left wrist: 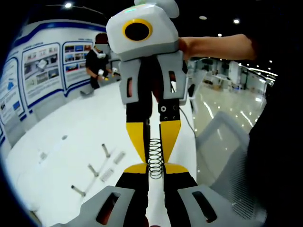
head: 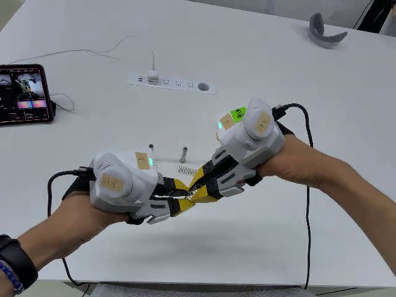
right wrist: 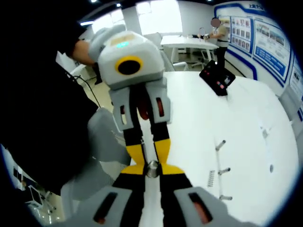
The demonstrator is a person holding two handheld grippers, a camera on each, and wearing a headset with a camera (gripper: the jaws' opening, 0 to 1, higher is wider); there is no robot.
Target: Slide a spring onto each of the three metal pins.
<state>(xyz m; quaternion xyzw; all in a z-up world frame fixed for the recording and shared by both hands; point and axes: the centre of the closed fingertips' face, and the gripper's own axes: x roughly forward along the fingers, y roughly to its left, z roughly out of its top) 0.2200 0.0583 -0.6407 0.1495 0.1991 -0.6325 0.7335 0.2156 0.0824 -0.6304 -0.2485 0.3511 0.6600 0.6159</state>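
Judging by how things lie, the task is near its start, with no pin showing a spring fully on it. On the table [head: 260, 74] two pins [head: 151, 148] [head: 184, 154] stand upright and look bare, and a loose spring [head: 187, 169] lies just in front of the second. The left gripper view shows more pin-like pieces and springs scattered on the table, too small to count with confidence. At least those two pins are probably yet to do.

The work in hand is held in the air above the table's near edge, where the two grippers meet tip to tip. The left gripper [left wrist: 156, 170] has its jaws drawn narrow around the near end of a spring [left wrist: 155, 157]. The right gripper [head: 198, 185] is also narrow, apparently pinched on a pin [right wrist: 151, 169] whose round metal end shows between its tips. The spring runs from the left tips up between the right gripper's yellow jaws. It seems to be going over the pin, but how far it has gone on cannot be told.

The spring is a thin, open coil of bright wire, straight and evenly wound. It is slim enough that it could likely bend or slip from the jaws. The pin looks like a short plain steel rod.
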